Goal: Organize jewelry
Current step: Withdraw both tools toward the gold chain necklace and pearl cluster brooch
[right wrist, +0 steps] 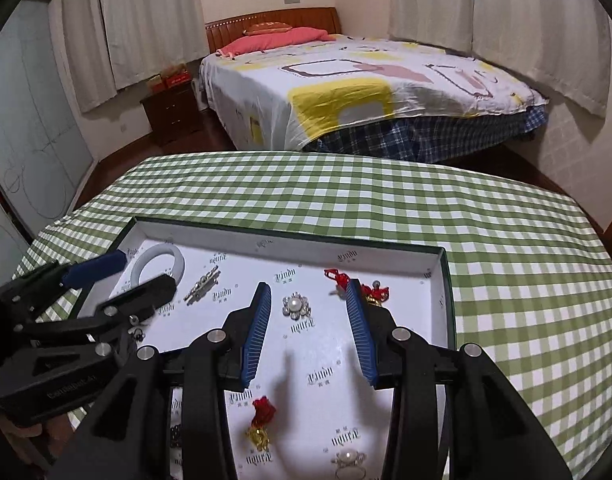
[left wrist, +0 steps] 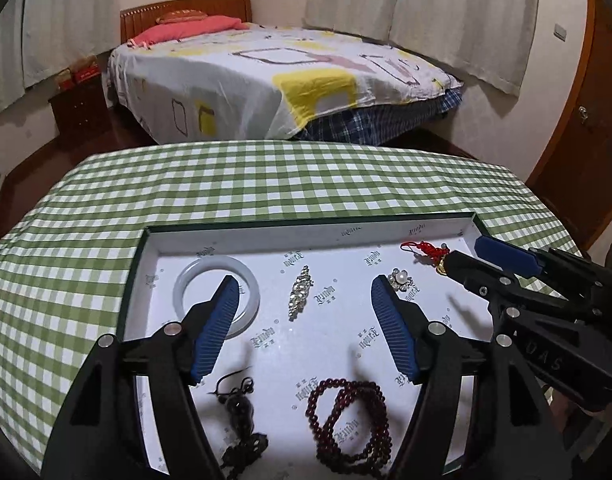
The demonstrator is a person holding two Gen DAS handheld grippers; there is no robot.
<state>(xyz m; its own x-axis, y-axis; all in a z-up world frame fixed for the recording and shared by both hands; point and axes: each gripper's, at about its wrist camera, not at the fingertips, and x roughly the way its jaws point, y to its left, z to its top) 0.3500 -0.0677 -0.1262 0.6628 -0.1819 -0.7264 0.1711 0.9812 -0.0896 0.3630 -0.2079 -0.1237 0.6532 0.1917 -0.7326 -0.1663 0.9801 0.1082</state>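
A shallow white-lined tray [left wrist: 306, 236] lies on the green checked table. In it are a pale jade bangle [left wrist: 194, 276], a rhinestone clip [left wrist: 300, 292], a pearl flower brooch [left wrist: 399, 279], a red knot charm [left wrist: 425, 249], a dark red bead bracelet [left wrist: 351, 424] and a black pendant [left wrist: 238, 404]. My left gripper [left wrist: 306, 296] is open and empty above the tray's middle. My right gripper [right wrist: 307, 294] is open and empty over the pearl brooch [right wrist: 296, 306], with the red knot charm [right wrist: 339, 278] beside its right finger. A red and gold charm [right wrist: 262, 420] and another pearl piece [right wrist: 347, 458] lie nearer.
The tray [right wrist: 445, 280] sits near the table's front; checked cloth [right wrist: 505, 260] spreads right and behind. A bed [left wrist: 274, 76], a nightstand [left wrist: 80, 108] and curtains stand beyond the table's far edge. A wooden door [left wrist: 581, 128] is at the right.
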